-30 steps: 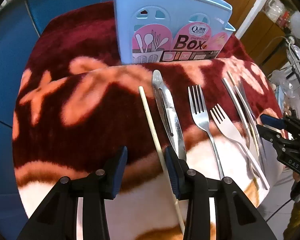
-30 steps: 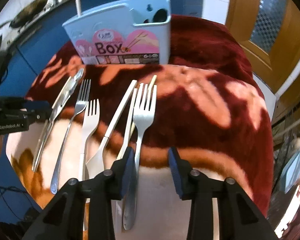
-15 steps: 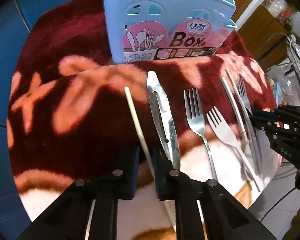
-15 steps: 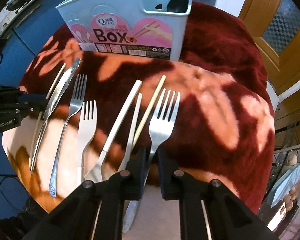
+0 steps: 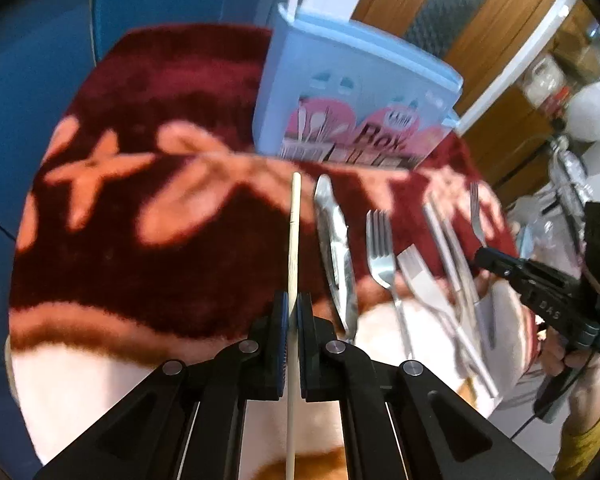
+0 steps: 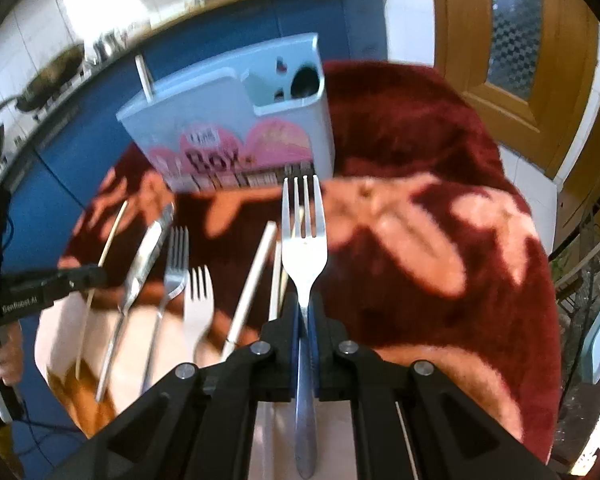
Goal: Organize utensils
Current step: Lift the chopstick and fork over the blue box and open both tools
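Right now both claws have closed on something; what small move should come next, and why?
Probably lift both a little higher, then carry them toward the blue box. The left claw is shut on the chopstick and the right claw on the fork. The box stands upright behind the row, so both utensils must clear its rim.

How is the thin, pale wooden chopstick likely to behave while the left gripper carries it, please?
The thin pale wooden chopstick looks stiff and light, staying straight. The left gripper pinches it around mid-length, so it may pivot between the pads. Being slender and apparently round, it would probably roll little on the plush red blanket.
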Tool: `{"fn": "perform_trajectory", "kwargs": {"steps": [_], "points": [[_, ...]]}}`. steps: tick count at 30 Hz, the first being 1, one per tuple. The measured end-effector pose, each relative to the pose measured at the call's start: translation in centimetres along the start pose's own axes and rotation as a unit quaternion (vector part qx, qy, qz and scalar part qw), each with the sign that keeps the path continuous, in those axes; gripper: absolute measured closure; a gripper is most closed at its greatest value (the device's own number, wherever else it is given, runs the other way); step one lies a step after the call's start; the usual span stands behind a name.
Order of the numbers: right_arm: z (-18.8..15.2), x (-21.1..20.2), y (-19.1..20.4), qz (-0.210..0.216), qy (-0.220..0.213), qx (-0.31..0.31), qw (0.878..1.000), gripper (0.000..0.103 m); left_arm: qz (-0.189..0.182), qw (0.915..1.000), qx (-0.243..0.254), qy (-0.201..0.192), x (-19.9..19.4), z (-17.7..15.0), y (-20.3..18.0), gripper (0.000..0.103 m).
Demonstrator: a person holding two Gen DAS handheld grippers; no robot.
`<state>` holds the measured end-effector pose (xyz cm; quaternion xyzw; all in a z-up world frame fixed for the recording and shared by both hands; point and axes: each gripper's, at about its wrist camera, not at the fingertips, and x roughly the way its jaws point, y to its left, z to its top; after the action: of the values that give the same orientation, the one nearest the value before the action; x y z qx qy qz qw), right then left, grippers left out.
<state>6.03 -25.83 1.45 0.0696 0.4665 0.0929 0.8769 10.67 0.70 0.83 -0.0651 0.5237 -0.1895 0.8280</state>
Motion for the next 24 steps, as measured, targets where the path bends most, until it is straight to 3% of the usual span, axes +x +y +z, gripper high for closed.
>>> {"fn": "perform_trajectory", "kwargs": {"steps": [10, 18, 24], "points": [[0.6, -4.1, 1.0, 0.024, -0.177, 0.015, 0.984, 0.097, -0.034, 0.9896, 0.015, -0.139, -3.8, 0.8, -1.2, 0.099], [2.8, -5.1, 0.9, 0.022, -0.242, 0.020, 0.970, 0.097, -0.034, 0.9708, 0.015, -0.237, -5.5, 4.2, -2.7, 0.099], [4.4, -5.8, 0.7, 0.024, -0.266, 0.022, 0.963, 0.097, -0.015, 0.9504, 0.016, -0.310, -6.9, 7.3, -3.4, 0.099]]}}
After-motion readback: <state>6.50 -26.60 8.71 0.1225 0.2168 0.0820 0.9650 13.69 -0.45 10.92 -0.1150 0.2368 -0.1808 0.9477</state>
